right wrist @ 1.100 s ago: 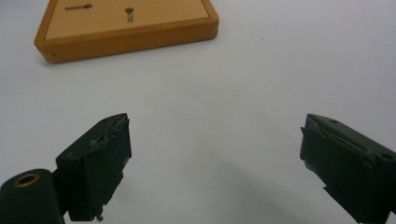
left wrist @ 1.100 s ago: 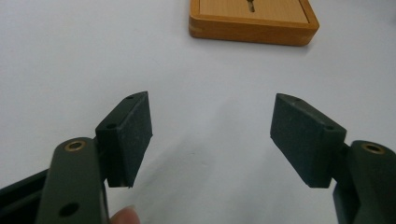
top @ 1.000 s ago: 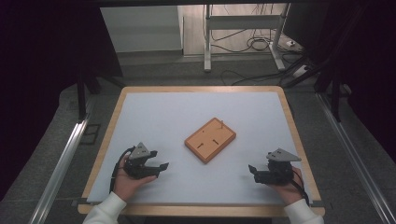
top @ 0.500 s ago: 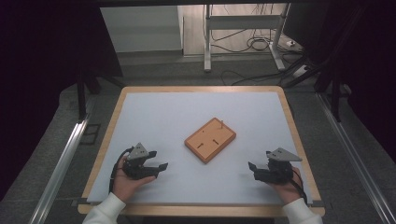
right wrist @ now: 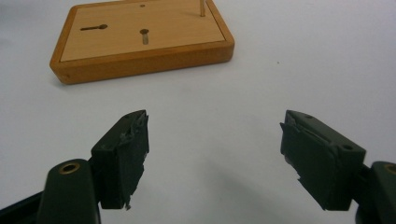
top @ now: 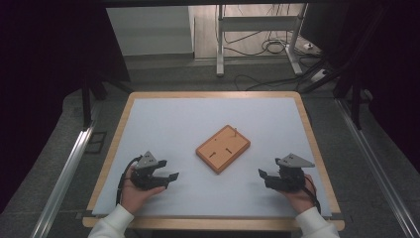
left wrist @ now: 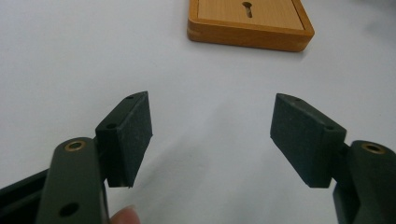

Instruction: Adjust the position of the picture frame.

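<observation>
A flat orange-brown wooden board (top: 223, 148) with two keyhole slots and a thin upright peg (top: 236, 130) lies turned at an angle in the middle of the white table. My left gripper (top: 171, 176) rests near the front left and points right toward the board. Its jaws are wide open and empty in the left gripper view (left wrist: 212, 121), with the board (left wrist: 250, 23) ahead. My right gripper (top: 262, 174) sits at the front right, pointing left. Its jaws (right wrist: 215, 140) have just been closing a little but still stand open with nothing between them, and the board (right wrist: 140, 37) lies beyond.
The white table surface (top: 198, 119) has a wooden rim (top: 111, 153). Metal rails (top: 64, 173) run along both sides on the floor. Beyond the far edge stand a metal frame's legs (top: 219, 44) and loose cables (top: 270, 47).
</observation>
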`<action>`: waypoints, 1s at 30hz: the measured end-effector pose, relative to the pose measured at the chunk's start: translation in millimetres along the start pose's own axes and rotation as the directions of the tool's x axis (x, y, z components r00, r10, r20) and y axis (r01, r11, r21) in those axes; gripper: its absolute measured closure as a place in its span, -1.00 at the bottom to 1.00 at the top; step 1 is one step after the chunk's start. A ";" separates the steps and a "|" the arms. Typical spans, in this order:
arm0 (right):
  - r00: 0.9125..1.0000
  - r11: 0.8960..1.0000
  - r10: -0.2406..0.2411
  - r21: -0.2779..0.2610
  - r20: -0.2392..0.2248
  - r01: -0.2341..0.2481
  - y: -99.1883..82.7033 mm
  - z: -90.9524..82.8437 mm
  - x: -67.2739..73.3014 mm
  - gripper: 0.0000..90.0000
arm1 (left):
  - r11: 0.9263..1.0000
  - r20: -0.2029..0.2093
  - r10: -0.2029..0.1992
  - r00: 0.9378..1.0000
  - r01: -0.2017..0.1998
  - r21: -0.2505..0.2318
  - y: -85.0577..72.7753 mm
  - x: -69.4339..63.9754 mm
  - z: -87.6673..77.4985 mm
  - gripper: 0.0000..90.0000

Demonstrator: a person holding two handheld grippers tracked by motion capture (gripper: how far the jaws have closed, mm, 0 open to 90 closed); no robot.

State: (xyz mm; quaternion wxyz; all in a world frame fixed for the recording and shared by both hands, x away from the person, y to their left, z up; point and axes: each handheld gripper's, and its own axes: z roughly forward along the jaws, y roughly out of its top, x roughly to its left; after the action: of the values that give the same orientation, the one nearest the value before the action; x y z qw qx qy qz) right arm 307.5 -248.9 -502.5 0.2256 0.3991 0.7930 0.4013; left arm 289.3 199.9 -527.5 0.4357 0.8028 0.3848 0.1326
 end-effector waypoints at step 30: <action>0.998 0.999 -0.048 -0.004 -0.038 0.048 57.1 47.8 20.9 -0.37 | 1.000 0.012 0.000 1.000 0.000 -0.001 -1.0 1.0 0.3 -0.35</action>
State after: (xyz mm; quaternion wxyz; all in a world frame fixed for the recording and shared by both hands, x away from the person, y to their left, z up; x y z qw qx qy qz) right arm 353.6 -189.5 -484.3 0.2206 0.3720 0.8057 0.4046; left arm 289.6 200.7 -528.6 0.4382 0.8035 0.3821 0.1281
